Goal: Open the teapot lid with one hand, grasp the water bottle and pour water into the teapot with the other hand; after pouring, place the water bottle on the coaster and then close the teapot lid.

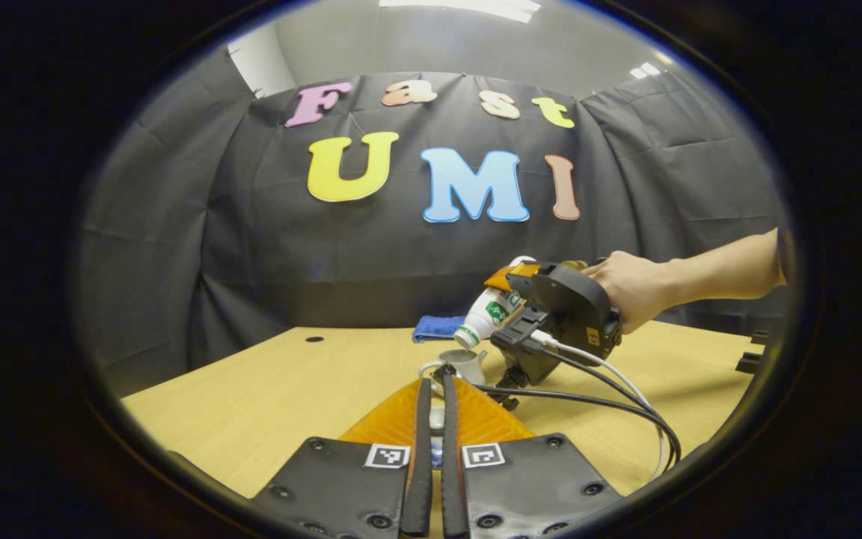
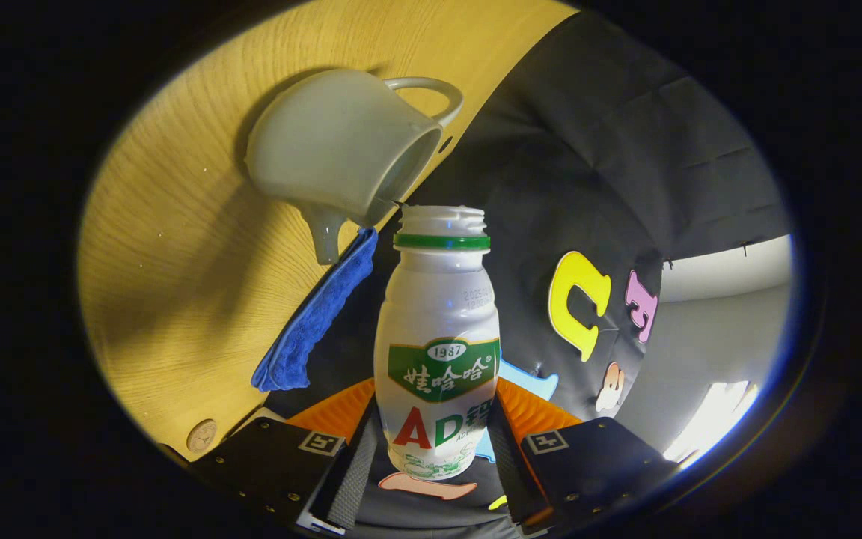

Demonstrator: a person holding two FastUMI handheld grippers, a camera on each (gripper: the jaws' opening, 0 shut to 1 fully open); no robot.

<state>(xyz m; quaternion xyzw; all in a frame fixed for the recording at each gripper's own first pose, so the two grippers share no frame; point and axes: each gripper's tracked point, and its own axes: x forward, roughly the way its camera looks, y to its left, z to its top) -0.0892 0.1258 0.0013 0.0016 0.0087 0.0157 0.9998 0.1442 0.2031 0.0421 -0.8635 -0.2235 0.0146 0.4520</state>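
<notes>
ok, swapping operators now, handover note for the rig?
Left hand-held gripper: shut on a small white piece, apparently the lid, just short of the teapot.
Right hand-held gripper: shut on the bottle, uncapped, tipped with its mouth at the open teapot.
Done: lid off, bottle grasped.
Left: finish pouring, set bottle on coaster, close lid.
Blue cloth lies beside the teapot.

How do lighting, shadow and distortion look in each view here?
Left gripper view: even light, fisheye bends the table edge. Right gripper view: rolled scene, teapot casts a soft shadow on the wood, bright glare lower right, water bottle sharp.
</notes>
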